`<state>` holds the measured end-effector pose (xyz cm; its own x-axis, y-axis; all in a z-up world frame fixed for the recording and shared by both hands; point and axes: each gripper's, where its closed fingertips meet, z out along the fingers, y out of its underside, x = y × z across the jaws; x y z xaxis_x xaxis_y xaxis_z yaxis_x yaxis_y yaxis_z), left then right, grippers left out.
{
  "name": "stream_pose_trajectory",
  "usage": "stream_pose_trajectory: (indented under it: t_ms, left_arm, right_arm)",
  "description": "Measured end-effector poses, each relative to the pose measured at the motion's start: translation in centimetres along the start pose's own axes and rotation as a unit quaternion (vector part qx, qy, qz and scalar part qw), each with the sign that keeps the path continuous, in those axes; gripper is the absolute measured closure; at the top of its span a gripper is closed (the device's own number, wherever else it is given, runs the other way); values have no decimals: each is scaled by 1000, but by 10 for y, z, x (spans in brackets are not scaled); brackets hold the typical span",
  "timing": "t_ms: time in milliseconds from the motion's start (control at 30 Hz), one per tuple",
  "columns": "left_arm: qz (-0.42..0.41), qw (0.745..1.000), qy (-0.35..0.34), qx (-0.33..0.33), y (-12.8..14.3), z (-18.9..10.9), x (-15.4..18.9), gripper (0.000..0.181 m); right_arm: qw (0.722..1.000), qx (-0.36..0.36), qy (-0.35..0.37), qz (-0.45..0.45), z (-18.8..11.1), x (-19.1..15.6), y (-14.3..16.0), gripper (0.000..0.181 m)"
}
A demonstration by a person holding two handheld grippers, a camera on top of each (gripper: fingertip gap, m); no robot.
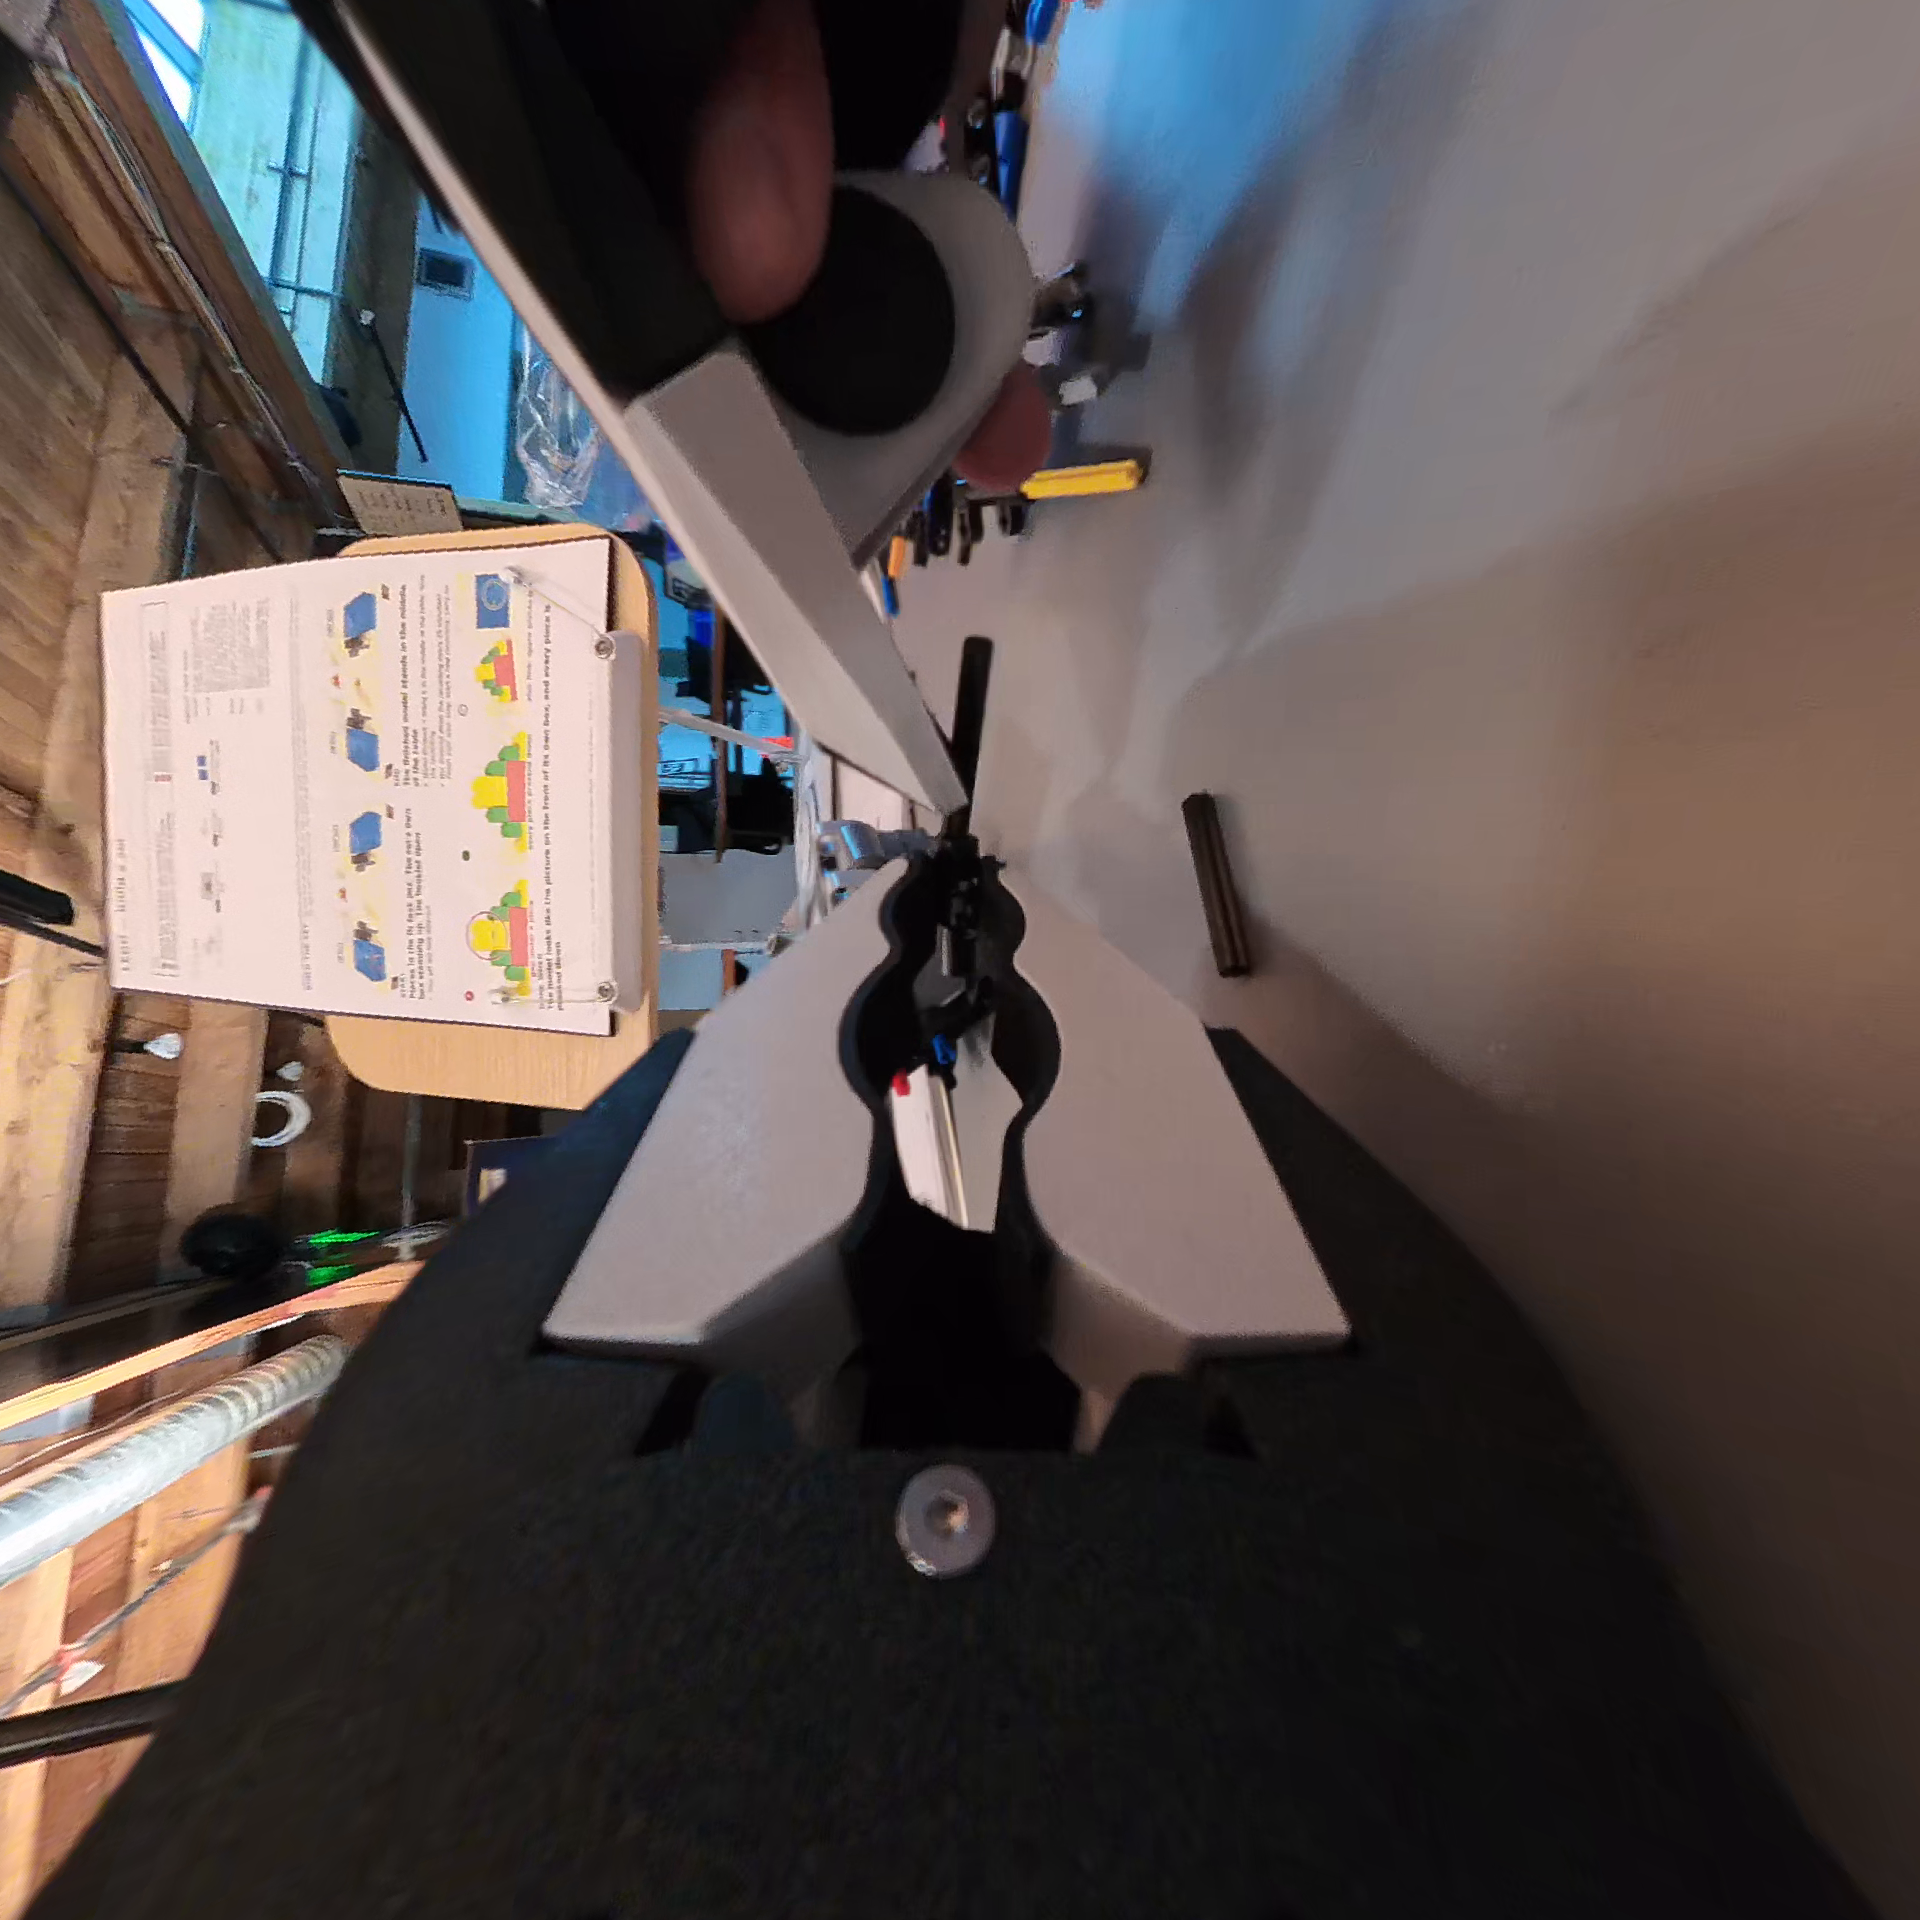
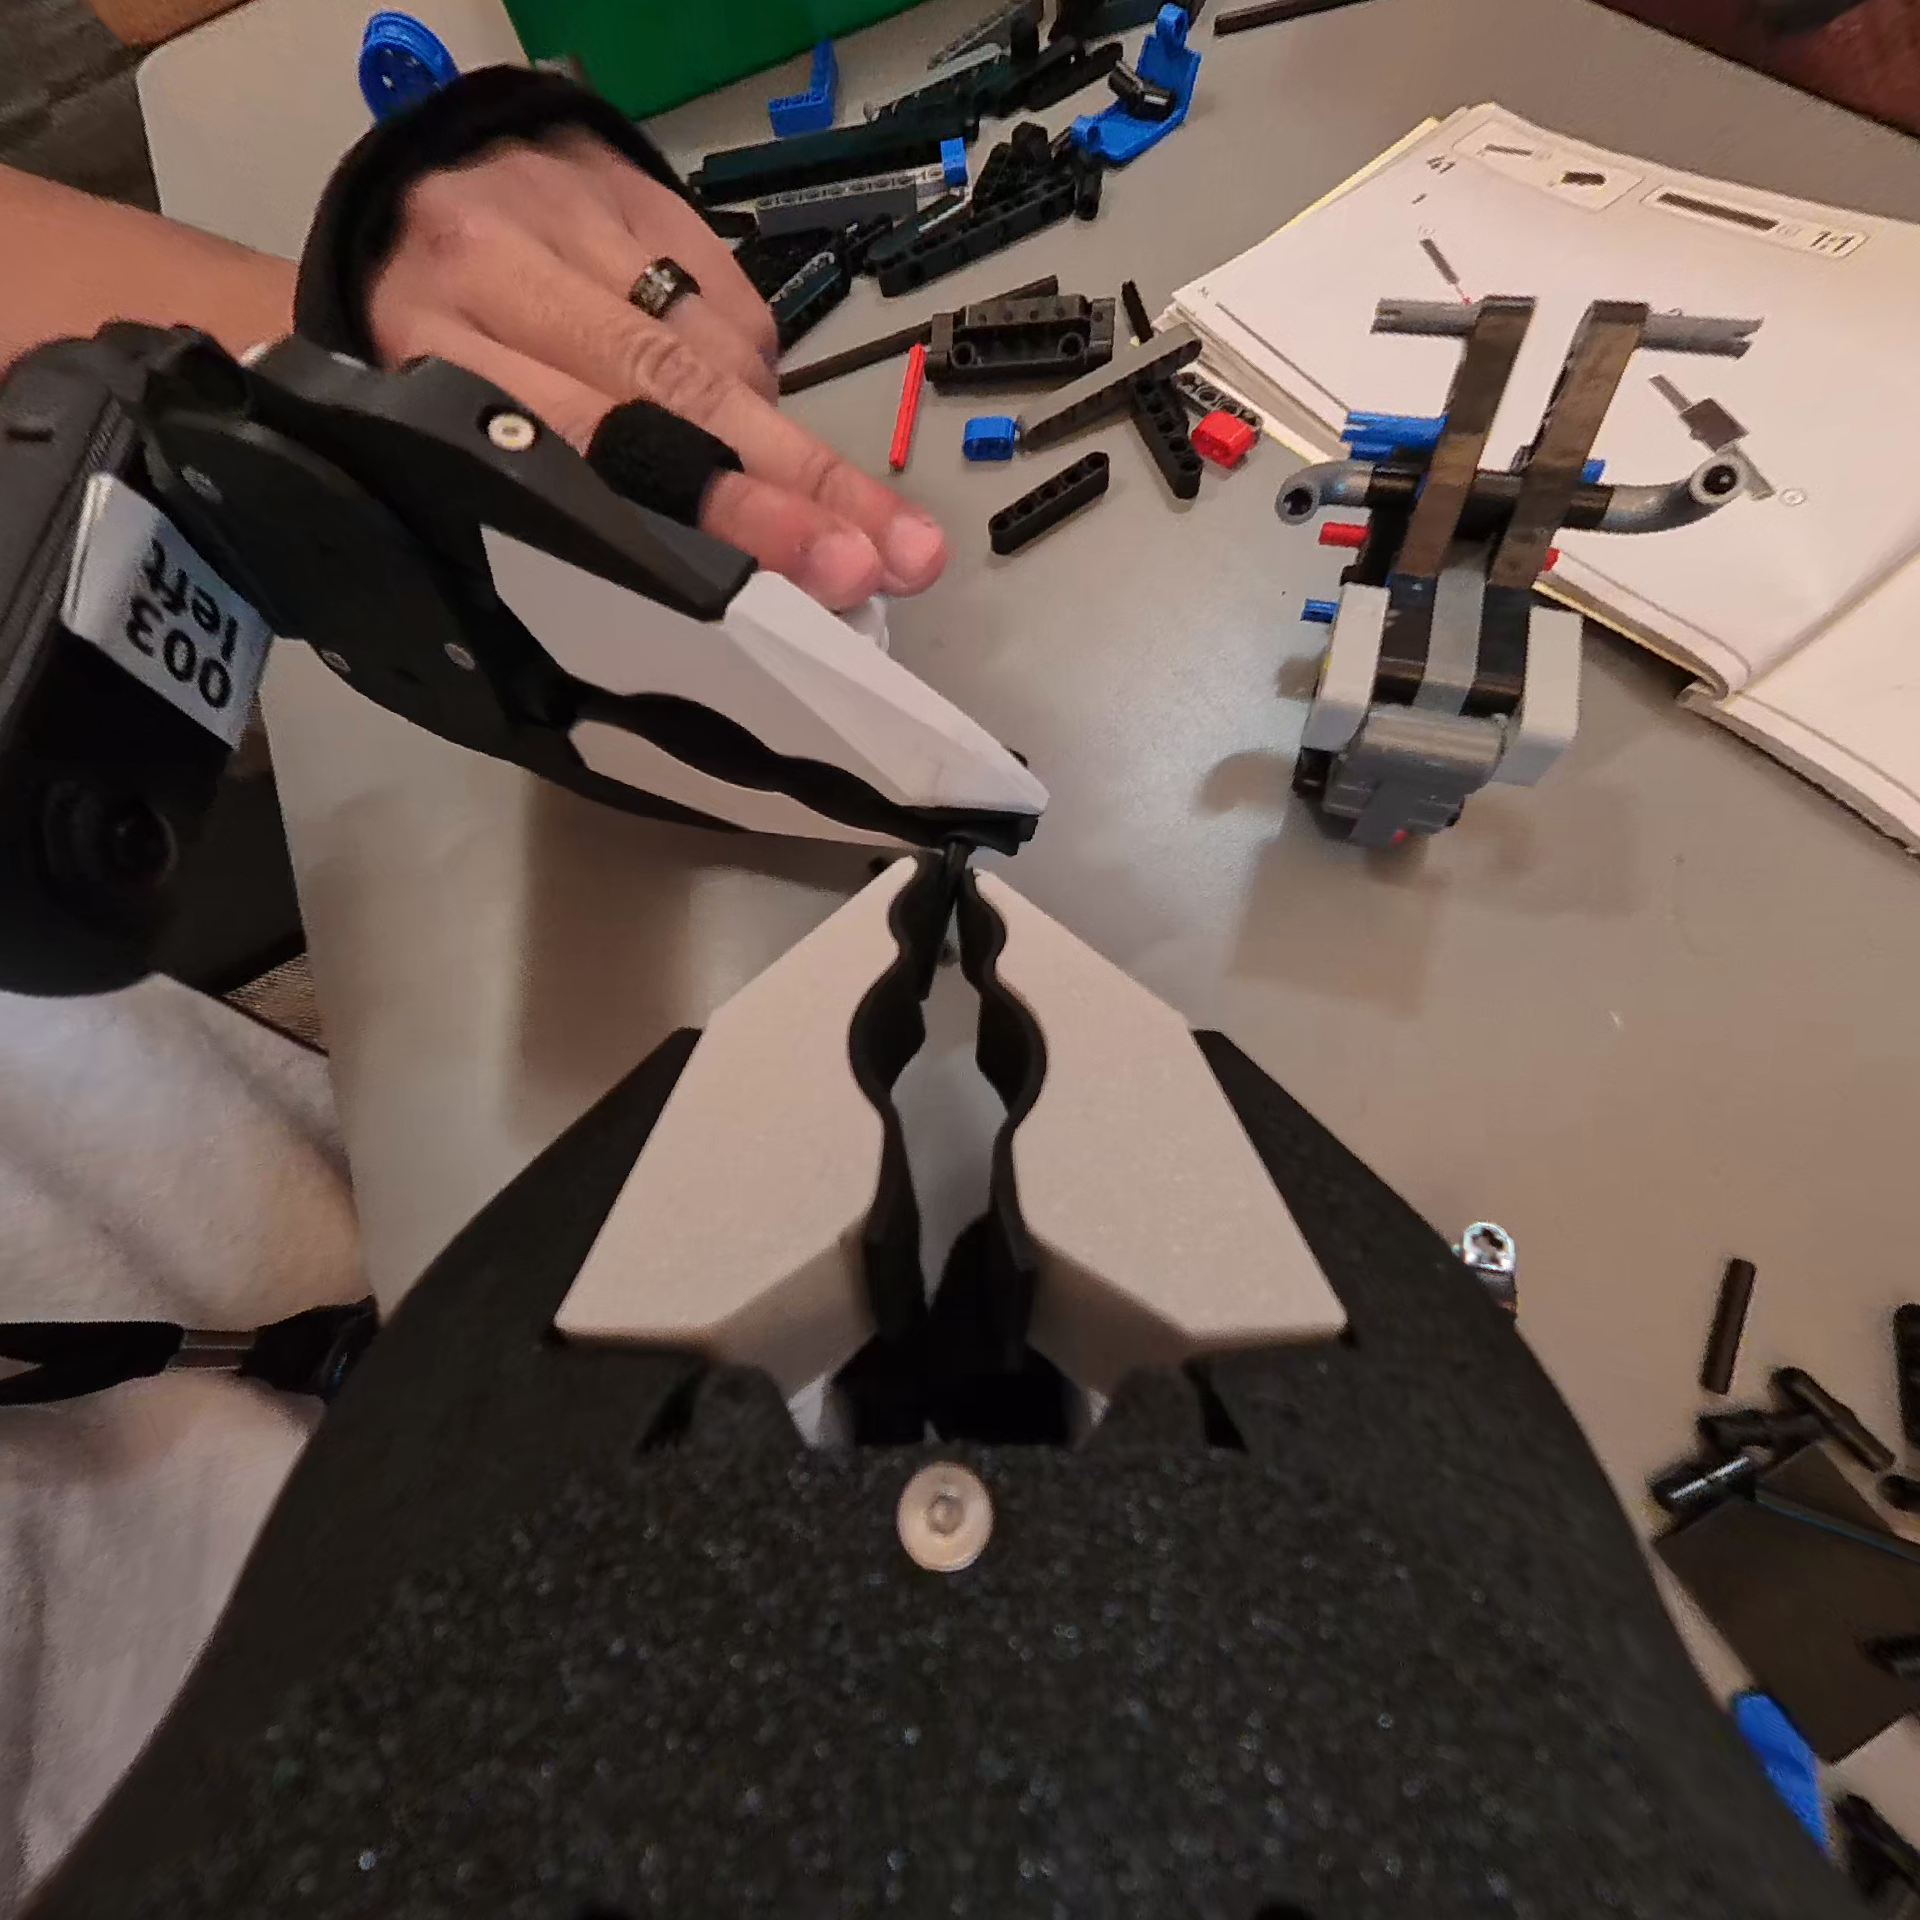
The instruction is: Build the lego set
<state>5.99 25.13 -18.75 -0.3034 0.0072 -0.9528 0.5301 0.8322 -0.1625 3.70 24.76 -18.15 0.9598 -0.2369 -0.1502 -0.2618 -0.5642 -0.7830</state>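
My right gripper (image 2: 951,868) is shut on a thin black axle (image 2: 951,852) held above the grey table. In the left wrist view the axle (image 1: 971,717) sticks out past the tips. My left gripper (image 1: 958,854) meets it tip to tip from the side, jaws closed on the same piece; it also shows in the right wrist view (image 2: 1013,826). The right gripper (image 1: 951,805) comes in from the top left of the left wrist view. The partly built model (image 2: 1455,582), black, grey and blue, stands on the table to the right.
An open instruction booklet (image 2: 1714,343) lies behind the model. Loose black, blue and red pieces (image 2: 987,208) lie at the far side by a green box (image 2: 675,42). More pieces (image 2: 1787,1423) lie at the right. A black axle (image 1: 1216,883) lies on the table. A printed sheet (image 1: 364,790) stands beyond. The tips of both grippers are at nearly the same place.
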Motion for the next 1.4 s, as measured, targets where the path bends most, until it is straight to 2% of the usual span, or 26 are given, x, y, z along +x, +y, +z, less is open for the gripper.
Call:
stream_pose_trajectory:
  t_ms: [33, 333, 700, 967, 1067, 1167, 1300, 1400]
  left_arm:
    - [8, 1000, -5, -1, 0, 0, -1, 176]
    - [57, 996, -63, -12, -3, -4, -14, 176]
    - [96, 990, -105, 22, -12, -12, -22, 176]
    - [85, 990, -109, 42, -19, -17, -27, 176]
    - [112, 989, -96, 19, -10, -11, -19, 176]
    - [101, 992, -75, -11, 7, -6, -16, 176]
    - [43, 997, -55, -25, 18, -3, -19, 176]
    - [40, 998, -50, -30, 20, -2, -19, 176]
  right_arm:
    - [1000, 0, -6, 8, 0, 0, 0, 180]
    - [991, 14, -73, 113, -5, -7, -7, 180]
    - [976, 24, -156, 151, -12, -16, -12, 180]
    - [958, 43, -210, 190, -19, -23, -15, 180]
    - [979, 18, -160, 128, -13, -21, -5, 180]
    - [995, -30, -91, 14, -9, -26, 14, 180]
    - [988, -103, -45, -103, -7, -34, 45, 180]
    - [979, -125, -29, -157, -8, -35, 59, 179]
